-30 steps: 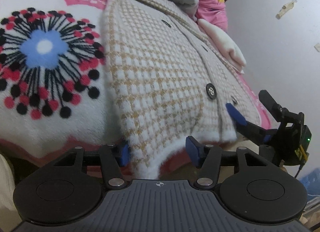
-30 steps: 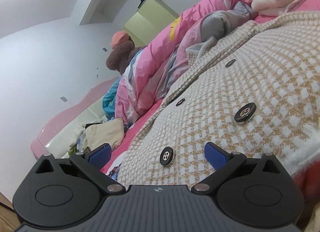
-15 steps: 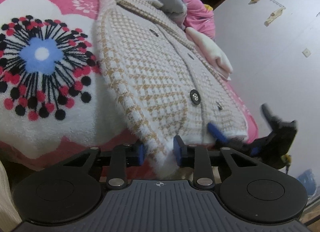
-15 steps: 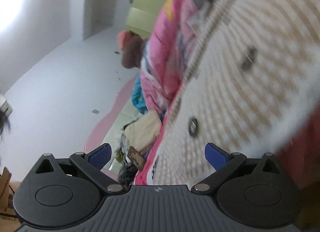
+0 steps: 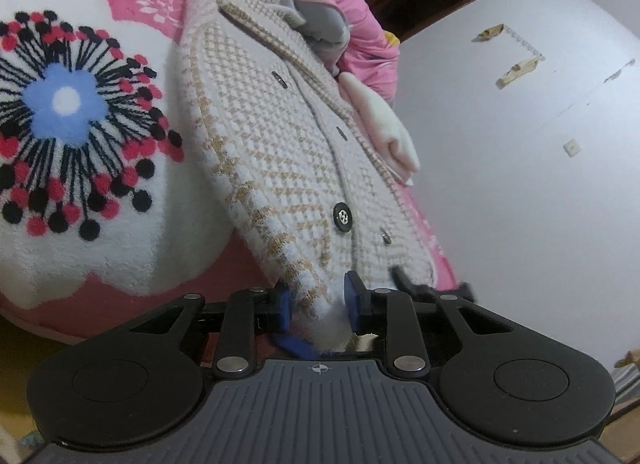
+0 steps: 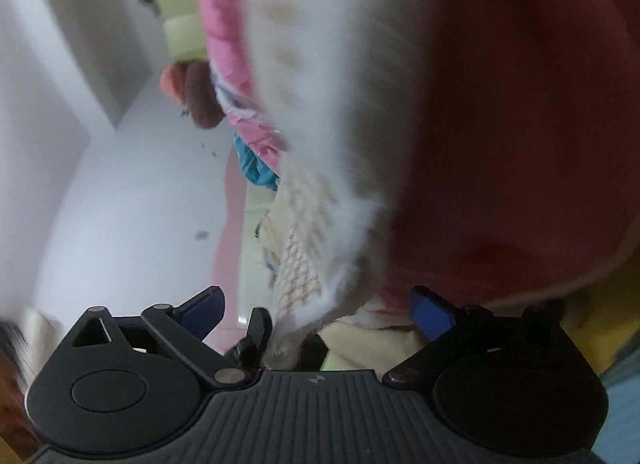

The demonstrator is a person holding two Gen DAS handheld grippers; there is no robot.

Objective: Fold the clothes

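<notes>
A cream and tan checked cardigan (image 5: 280, 152) with black buttons lies on the bed, its hem hanging over the near edge. My left gripper (image 5: 319, 300) is shut on the fluffy white hem corner, with a blue pad pressed on each side. In the right wrist view the picture is blurred by motion. There the hem (image 6: 320, 224) hangs down between the wide-spread fingers of my right gripper (image 6: 316, 306), which is open, its pads clear of the cloth. Dark parts of the other gripper show close by in each view.
The cardigan rests on a pink blanket with a big flower print (image 5: 64, 104). A folded cream cloth (image 5: 384, 132) lies beside it and a pink quilt heap (image 5: 360, 36) behind. A white wall (image 5: 520, 184) stands right of the bed. A brown plush toy (image 6: 200, 96) sits farther back.
My left gripper has closed onto the cardigan's hem corner. My right gripper has rolled and dropped from above the buttons to the hem at the bed's edge, still open.
</notes>
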